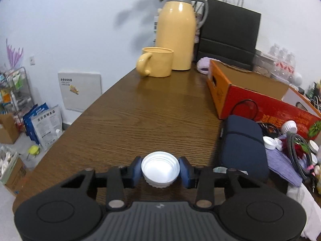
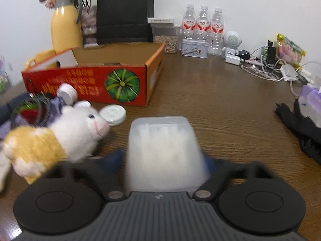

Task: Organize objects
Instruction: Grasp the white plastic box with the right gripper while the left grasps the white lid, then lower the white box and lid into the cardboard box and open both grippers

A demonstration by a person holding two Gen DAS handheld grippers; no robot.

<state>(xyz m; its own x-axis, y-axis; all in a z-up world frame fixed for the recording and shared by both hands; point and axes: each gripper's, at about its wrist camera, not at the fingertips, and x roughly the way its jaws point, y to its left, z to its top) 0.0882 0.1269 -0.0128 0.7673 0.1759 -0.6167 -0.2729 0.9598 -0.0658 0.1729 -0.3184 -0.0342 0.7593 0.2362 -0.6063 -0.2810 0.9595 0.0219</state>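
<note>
The worktop (image 1: pixel 140 116) is dark brown with a streaky wood grain. A pale yellow mug (image 1: pixel 155 62) matches the yellow flask (image 1: pixel 176 34), which wears a grey collar. The cardboard box (image 2: pixel 96 84) is red and orange (a green striped pumpkin printed on one side). The held cap (image 1: pixel 160 169) is white; the held container (image 2: pixel 163 152) is milky translucent. The plush toy (image 2: pixel 60 138) is white and golden yellow.
</note>
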